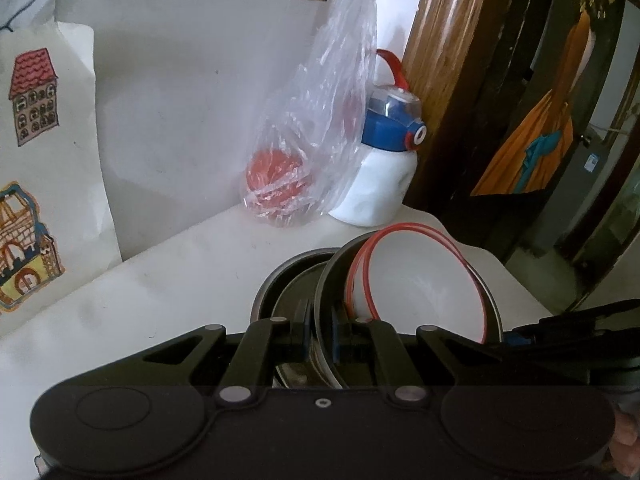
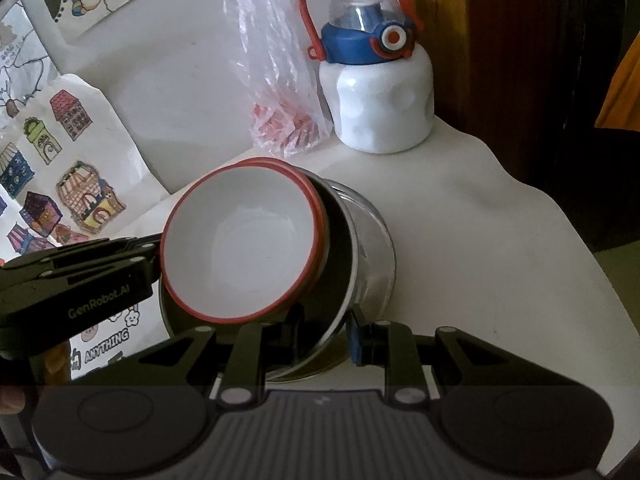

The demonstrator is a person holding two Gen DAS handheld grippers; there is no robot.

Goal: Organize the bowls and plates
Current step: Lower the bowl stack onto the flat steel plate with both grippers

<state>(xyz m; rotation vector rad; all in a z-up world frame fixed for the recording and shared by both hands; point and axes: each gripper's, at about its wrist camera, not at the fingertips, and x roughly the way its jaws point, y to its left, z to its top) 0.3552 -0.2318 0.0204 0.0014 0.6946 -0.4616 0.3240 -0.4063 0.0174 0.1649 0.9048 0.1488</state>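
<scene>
Two nested white bowls with red rims [image 1: 416, 276] [image 2: 240, 240] lie tilted inside a steel bowl [image 1: 328, 304] [image 2: 368, 240], lifted over the white table [image 2: 500, 240]. A second steel bowl [image 1: 280, 284] with a steel plate in it sits just left of it in the left wrist view. My left gripper [image 1: 322, 336] is shut on the steel bowl's near rim. My right gripper [image 2: 326, 332] straddles the same bowl's rim from the other side, with its jaws closed on it. The left gripper's body also shows in the right wrist view [image 2: 76, 280].
A white water bottle with a blue lid and red strap [image 1: 380, 160] [image 2: 380, 92] stands at the back of the table. A clear plastic bag with something red in it [image 1: 304, 152] [image 2: 280, 92] lies beside it. Sticker sheets [image 2: 60, 184] lie at left. A wooden post [image 1: 444, 48] rises at right.
</scene>
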